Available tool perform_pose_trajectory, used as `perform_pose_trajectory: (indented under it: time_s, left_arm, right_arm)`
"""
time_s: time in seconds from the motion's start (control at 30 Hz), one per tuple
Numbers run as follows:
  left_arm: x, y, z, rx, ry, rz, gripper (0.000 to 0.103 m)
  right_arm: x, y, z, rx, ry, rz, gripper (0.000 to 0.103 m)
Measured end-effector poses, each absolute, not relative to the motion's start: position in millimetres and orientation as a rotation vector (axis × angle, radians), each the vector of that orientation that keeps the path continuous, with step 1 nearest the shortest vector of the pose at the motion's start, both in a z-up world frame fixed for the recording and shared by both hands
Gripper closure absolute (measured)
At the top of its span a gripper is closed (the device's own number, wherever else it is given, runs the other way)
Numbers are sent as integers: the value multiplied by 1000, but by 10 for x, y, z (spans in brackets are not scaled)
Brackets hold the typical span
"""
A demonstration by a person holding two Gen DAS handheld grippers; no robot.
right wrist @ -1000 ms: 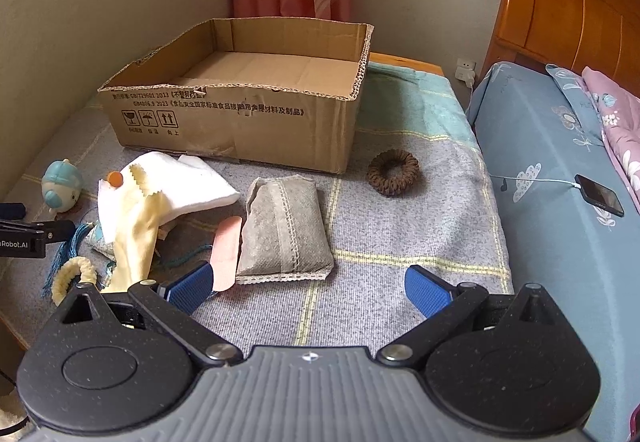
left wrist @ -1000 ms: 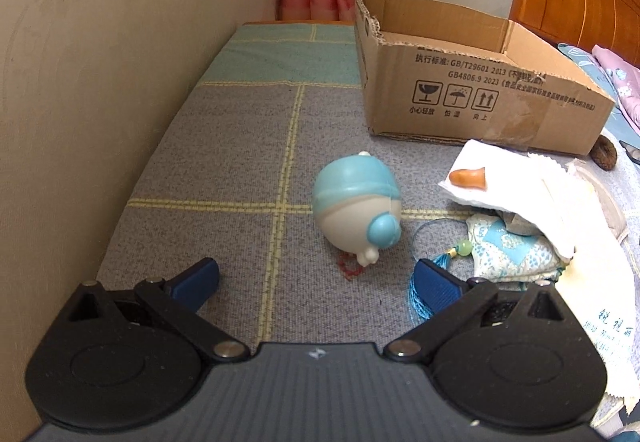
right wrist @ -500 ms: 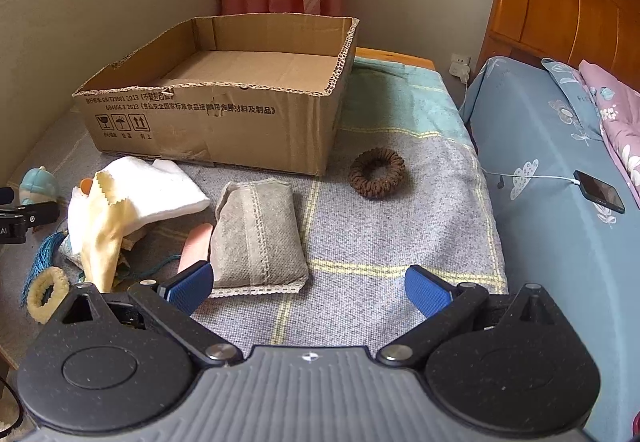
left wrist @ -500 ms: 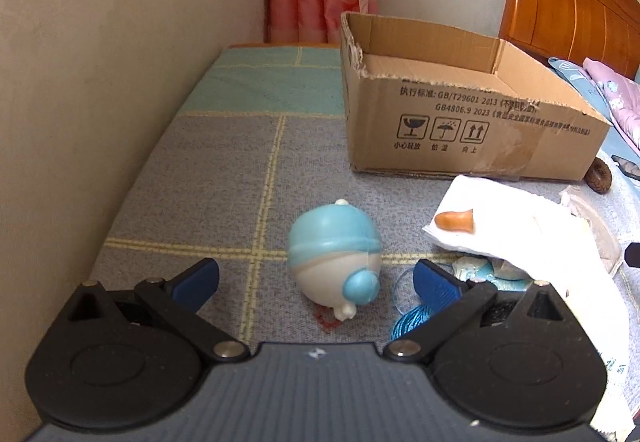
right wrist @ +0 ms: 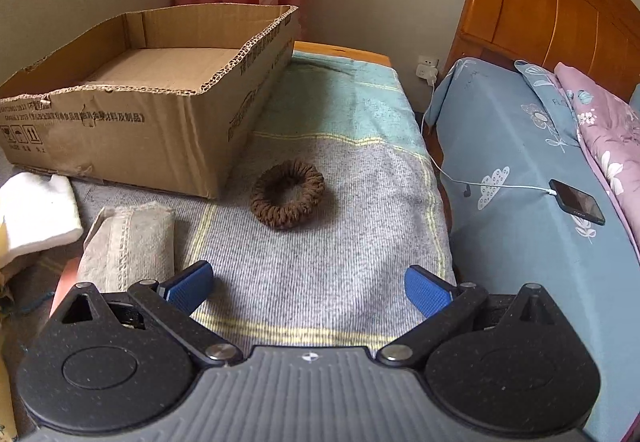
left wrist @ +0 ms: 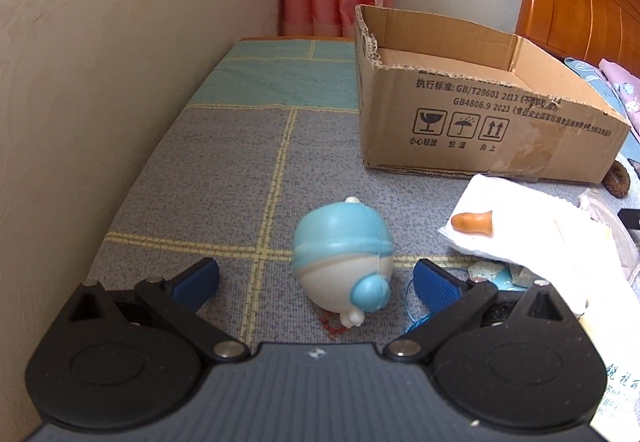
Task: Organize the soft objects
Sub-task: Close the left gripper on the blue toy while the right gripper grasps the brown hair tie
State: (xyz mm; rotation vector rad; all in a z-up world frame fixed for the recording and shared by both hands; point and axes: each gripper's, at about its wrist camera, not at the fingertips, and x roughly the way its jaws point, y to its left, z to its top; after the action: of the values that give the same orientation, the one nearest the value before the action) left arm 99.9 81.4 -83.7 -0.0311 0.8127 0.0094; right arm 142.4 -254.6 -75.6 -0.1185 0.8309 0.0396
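A blue-and-cream squishy toy point(left wrist: 342, 260) lies on the grey mat between the spread fingers of my left gripper point(left wrist: 316, 280), which is open and not touching it. An orange cone-shaped soft piece point(left wrist: 472, 221) rests on a white cloth point(left wrist: 528, 234) to the right. My right gripper point(right wrist: 308, 288) is open over bare mat, with a brown knitted ring point(right wrist: 287, 194) ahead of it and a beige fabric pouch point(right wrist: 130, 244) by its left finger. The open cardboard box point(left wrist: 480, 114) point(right wrist: 132, 110) stands behind, with nothing visible inside it.
A wall point(left wrist: 100, 82) runs along the left of the mat. A bed with a blue sheet point(right wrist: 532, 202) lies right, holding a phone point(right wrist: 578, 201) on a white cable. A blue tassel point(left wrist: 416, 318) and patterned sachet point(left wrist: 496, 276) lie by the left gripper's right finger.
The left gripper has moved in so the squishy toy now sits between its fingers. The right gripper has swung right and forward, bringing the brown ring to the centre of its view.
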Motion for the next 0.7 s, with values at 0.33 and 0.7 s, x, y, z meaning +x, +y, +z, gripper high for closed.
perform_pose_trajectory:
  time_s: [0.33,0.7]
  left_arm:
    - [1042,793,-829,-37,824,24,0]
    - [1037,792,-834,-35,821,20,0]
  right_arm:
    - [1625,-2423,-736,-193,769,128,19]
    - [1626,-2365,-689,-205,769,123,60]
